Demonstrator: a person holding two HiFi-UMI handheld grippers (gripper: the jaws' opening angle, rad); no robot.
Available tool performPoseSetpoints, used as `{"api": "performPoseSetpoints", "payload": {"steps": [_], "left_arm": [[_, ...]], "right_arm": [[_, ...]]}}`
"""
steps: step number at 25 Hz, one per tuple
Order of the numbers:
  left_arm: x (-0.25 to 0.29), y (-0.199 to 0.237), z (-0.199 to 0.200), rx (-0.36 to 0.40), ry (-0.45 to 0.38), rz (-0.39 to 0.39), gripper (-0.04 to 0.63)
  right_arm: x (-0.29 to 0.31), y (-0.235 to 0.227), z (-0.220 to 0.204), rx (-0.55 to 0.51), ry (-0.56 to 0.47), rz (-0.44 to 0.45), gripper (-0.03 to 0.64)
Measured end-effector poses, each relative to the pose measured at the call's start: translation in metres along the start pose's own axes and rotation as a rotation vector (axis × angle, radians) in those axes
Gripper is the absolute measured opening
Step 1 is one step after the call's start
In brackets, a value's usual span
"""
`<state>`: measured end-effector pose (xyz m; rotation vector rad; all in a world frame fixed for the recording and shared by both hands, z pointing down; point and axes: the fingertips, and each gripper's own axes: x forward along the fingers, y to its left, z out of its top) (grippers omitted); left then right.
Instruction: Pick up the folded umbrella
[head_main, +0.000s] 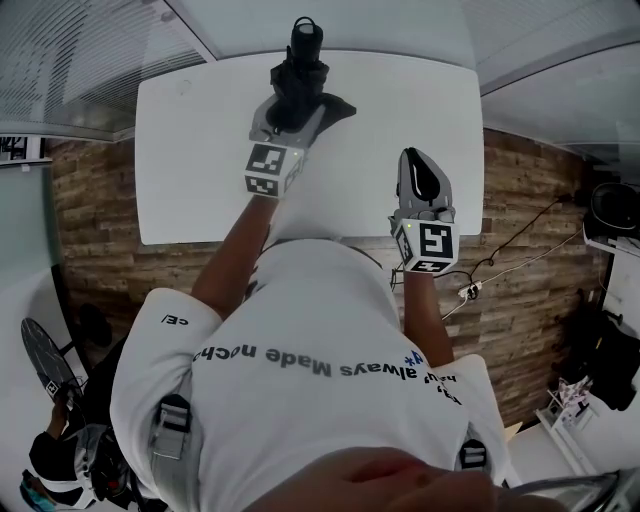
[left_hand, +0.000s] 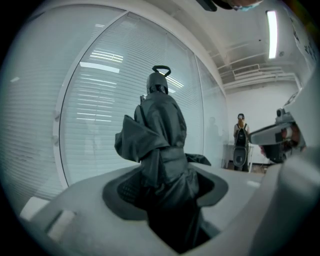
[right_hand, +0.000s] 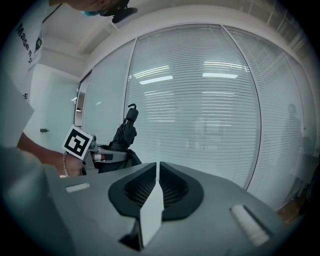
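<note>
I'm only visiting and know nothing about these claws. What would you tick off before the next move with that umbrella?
1. Left claw shut on the umbrella: ok.
2. Umbrella held off the table: ok, the right gripper view shows it raised before the blinds.
3. Right claw shut and empty: ok.
4. Right claw apart from the umbrella: ok.
5. Fabric neatly bundled: not ok, a fold flares out.
6. Grip firm enough: cannot tell.

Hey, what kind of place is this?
Likely an office or meeting room: glass walls with blinds, a plain white table on a wood-look floor, and a strip light overhead.
</note>
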<state>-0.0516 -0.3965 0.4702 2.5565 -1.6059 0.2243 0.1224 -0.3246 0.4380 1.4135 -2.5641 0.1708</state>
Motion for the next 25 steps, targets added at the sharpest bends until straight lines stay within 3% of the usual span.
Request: {"api": "performPoseSetpoints", "payload": {"steps": [25], "left_arm": [[-0.006,-0.014,0.008,-0.006,-0.015,0.001,0.236]], "right_arm": [[-0.016,-0.006,0.002,0.004,-0.009,-0.005,0.020]]}}
